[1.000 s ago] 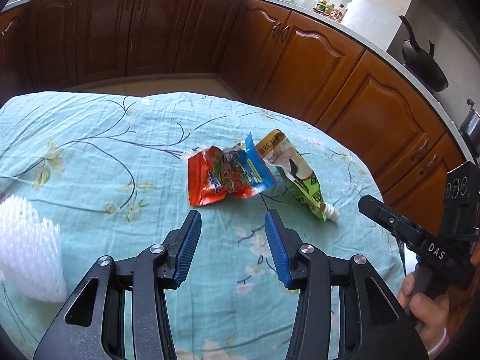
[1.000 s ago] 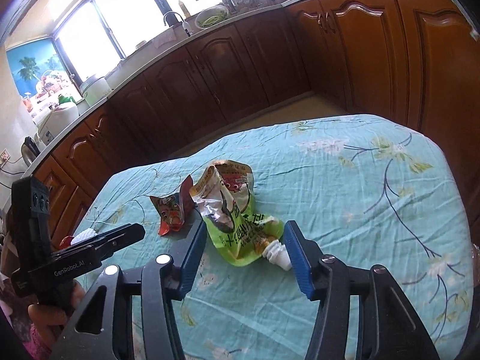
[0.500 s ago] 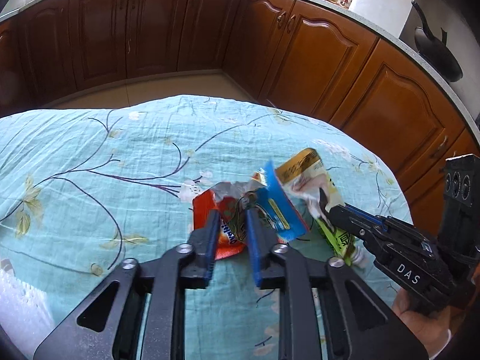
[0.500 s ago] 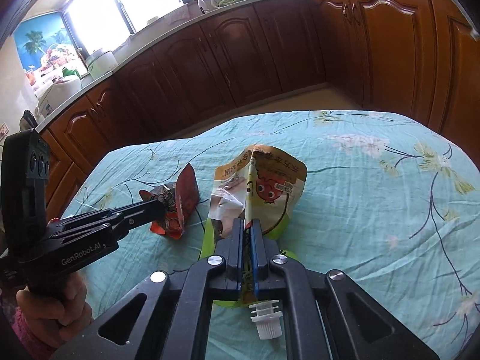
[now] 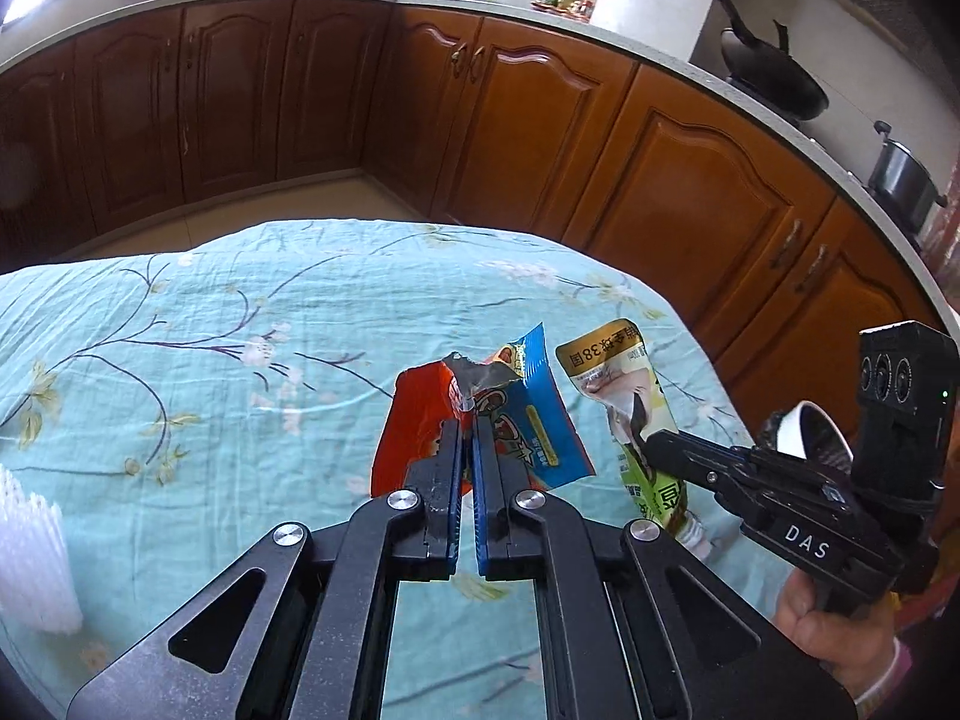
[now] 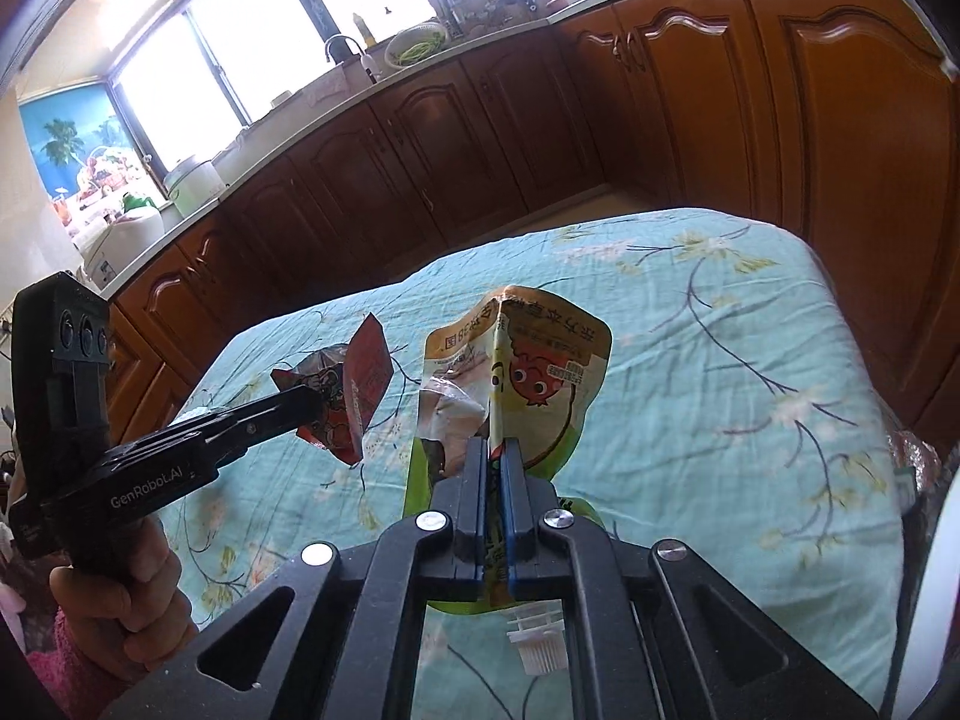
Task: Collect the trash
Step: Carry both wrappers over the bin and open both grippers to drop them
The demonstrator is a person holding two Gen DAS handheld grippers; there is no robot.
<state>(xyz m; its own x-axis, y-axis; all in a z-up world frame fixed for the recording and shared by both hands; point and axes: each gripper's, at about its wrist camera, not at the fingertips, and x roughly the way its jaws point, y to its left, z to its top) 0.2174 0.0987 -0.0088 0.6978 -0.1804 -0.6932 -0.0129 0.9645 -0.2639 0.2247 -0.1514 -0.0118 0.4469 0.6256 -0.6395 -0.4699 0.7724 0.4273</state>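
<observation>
My left gripper (image 5: 467, 429) is shut on a torn red and blue snack wrapper (image 5: 528, 420), which stands up off the flowered teal tablecloth (image 5: 210, 324). My right gripper (image 6: 493, 447) is shut on a green and yellow drink pouch (image 6: 540, 360); its white spout (image 6: 537, 639) hangs below the fingers. From the left wrist view the pouch (image 5: 624, 378) is just right of the wrapper, with the right gripper (image 5: 651, 441) pinching it. The right wrist view has the wrapper (image 6: 354, 384) to the left, held by the left gripper (image 6: 315, 399).
A white foam net (image 5: 30, 546) lies on the cloth at the left edge. Brown kitchen cabinets (image 5: 678, 192) curve around the far side of the table. A white ring-shaped object (image 5: 810, 426) sits by the right-hand gripper. Bare cloth (image 6: 750, 396) spreads to the right.
Both grippers went from open above the trash to shut on it: left on the red and blue wrapper, right on the green pouch. Both pieces now stand lifted from the cloth.
</observation>
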